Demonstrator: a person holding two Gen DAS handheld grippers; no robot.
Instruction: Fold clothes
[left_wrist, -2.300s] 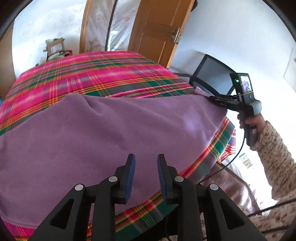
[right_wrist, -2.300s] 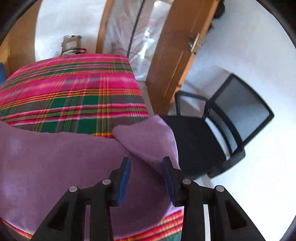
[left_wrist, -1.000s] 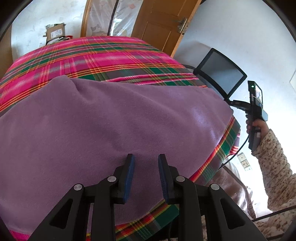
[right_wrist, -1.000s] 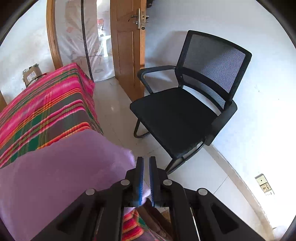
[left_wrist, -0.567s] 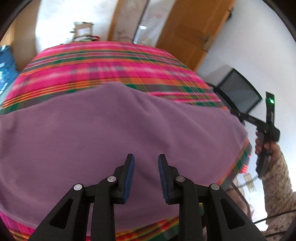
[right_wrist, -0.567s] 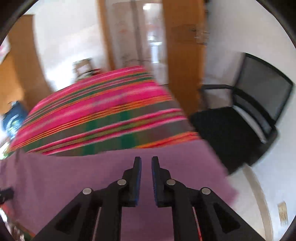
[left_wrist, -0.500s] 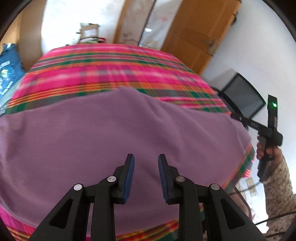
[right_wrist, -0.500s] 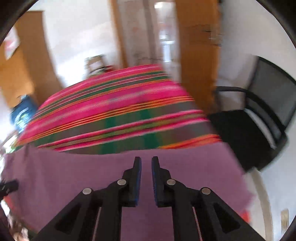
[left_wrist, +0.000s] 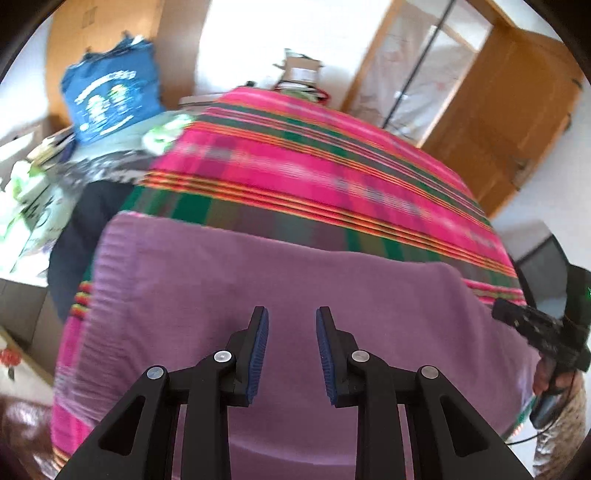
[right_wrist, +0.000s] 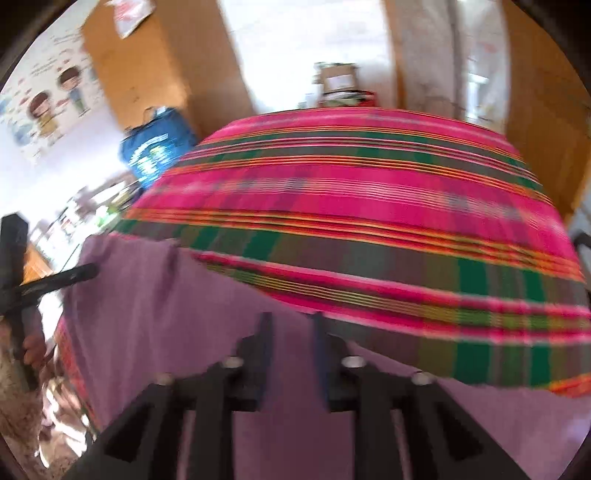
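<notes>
Purple garment (left_wrist: 332, 295) lies spread flat — covering the plaid cloth's (left_wrist: 332, 177) near half.

My left tongs (left_wrist: 288, 343): two matte black angular arms with triangular cut-outs, silver round screws at the pivots, and ribbed blue pads (left_wrist: 258, 347) on the inner faces of the fingers. My right tongs (right_wrist: 290, 354), blurred in their own view, share the same black frame, screws and blue pads; from the left camera their black pistol-grip body carries a small green light. My sleeve (left_wrist: 561, 439) is pale with a fine floral print.
</notes>
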